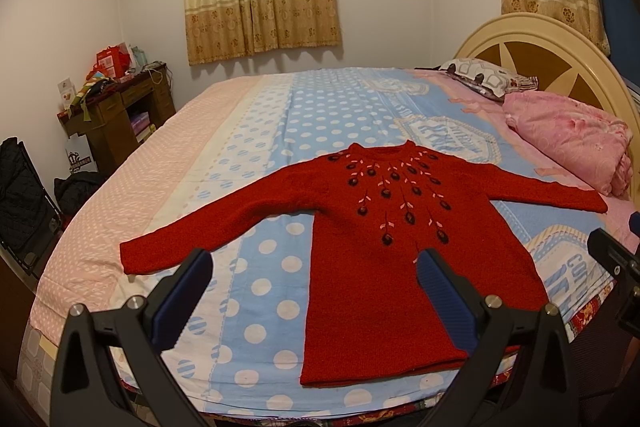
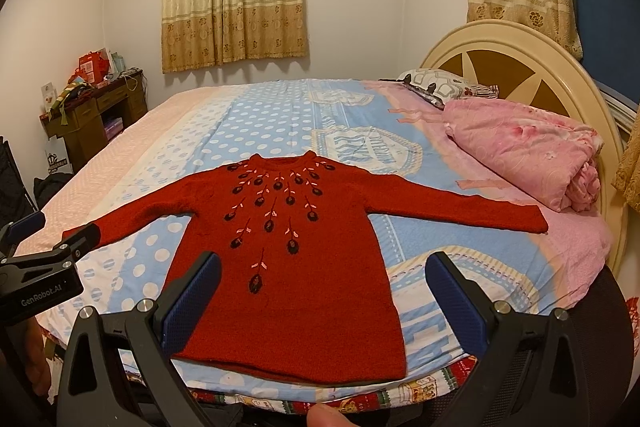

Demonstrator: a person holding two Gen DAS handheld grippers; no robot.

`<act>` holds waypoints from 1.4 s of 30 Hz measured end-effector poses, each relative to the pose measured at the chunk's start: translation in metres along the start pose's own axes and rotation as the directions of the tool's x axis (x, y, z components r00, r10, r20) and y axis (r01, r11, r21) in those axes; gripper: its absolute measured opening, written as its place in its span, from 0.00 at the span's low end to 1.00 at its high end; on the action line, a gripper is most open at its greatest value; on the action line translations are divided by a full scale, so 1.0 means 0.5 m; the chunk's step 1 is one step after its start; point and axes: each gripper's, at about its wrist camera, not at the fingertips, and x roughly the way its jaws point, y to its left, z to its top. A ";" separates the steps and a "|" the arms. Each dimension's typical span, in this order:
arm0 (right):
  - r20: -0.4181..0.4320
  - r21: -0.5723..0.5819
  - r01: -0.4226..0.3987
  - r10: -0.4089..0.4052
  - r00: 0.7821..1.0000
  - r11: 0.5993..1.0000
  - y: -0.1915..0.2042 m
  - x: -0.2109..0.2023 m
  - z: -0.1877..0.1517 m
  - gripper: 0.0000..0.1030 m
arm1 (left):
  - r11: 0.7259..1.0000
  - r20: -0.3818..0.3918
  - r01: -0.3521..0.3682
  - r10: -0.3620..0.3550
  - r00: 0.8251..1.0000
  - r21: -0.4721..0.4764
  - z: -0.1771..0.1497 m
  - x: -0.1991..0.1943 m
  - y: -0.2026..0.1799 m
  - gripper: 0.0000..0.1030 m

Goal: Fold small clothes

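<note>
A small red knitted sweater (image 1: 360,267) (image 2: 292,291) with dark embroidered flowers lies flat on the bed, front up, collar away from me, both sleeves spread out sideways. My left gripper (image 1: 314,281) hovers open above the sweater's left hem side, with nothing between its blue pads (image 1: 442,291). My right gripper (image 2: 324,287) stands open over the lower body of the sweater, holding nothing. The left gripper's body (image 2: 44,267) shows at the left edge of the right wrist view, and the right gripper's body (image 1: 616,263) at the right edge of the left wrist view.
The bed sheet (image 1: 260,187) is blue with white dots, pink at the left. A folded pink quilt (image 2: 528,155) and a patterned pillow (image 2: 436,85) lie by the cream headboard (image 2: 520,55). A cluttered wooden desk (image 1: 116,107) stands at the far left. A fingertip (image 2: 324,417) shows at the bottom.
</note>
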 end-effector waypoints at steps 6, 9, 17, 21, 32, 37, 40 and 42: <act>-0.002 0.001 -0.002 0.002 1.000 1.000 0.000 0.001 -0.001 0.99 | 1.000 0.000 -0.002 0.002 1.000 0.000 0.000 0.000 0.000 1.00; -0.005 0.002 -0.003 0.003 1.000 1.000 0.001 0.003 -0.004 0.99 | 1.000 -0.001 -0.002 0.002 1.000 0.000 0.000 0.000 -0.001 1.00; 0.000 0.003 -0.008 0.008 1.000 1.000 0.000 0.010 -0.006 0.99 | 1.000 -0.003 -0.005 0.005 1.000 0.002 -0.006 0.008 0.004 1.00; -0.008 0.016 -0.021 0.021 1.000 1.000 -0.009 0.032 -0.013 0.99 | 1.000 -0.005 -0.009 0.009 1.000 0.006 -0.014 0.028 0.011 1.00; -0.079 0.202 -0.022 0.039 0.996 0.979 -0.163 0.184 -0.037 0.99 | 0.999 -0.093 -0.024 0.027 0.995 0.027 -0.039 0.164 0.018 1.00; -0.126 0.309 0.045 -0.006 0.992 0.950 -0.276 0.251 -0.062 0.99 | 0.999 -0.159 -0.020 0.026 0.987 0.039 -0.042 0.236 0.017 1.00; -0.155 0.372 0.114 -0.059 0.986 0.921 -0.359 0.281 -0.073 0.93 | 0.997 -0.165 -0.036 0.046 0.985 0.063 -0.036 0.267 0.014 1.00; -0.171 0.430 0.151 -0.084 0.982 0.890 -0.425 0.297 -0.081 0.84 | 0.996 -0.165 -0.049 0.061 0.984 0.079 -0.029 0.286 0.015 1.00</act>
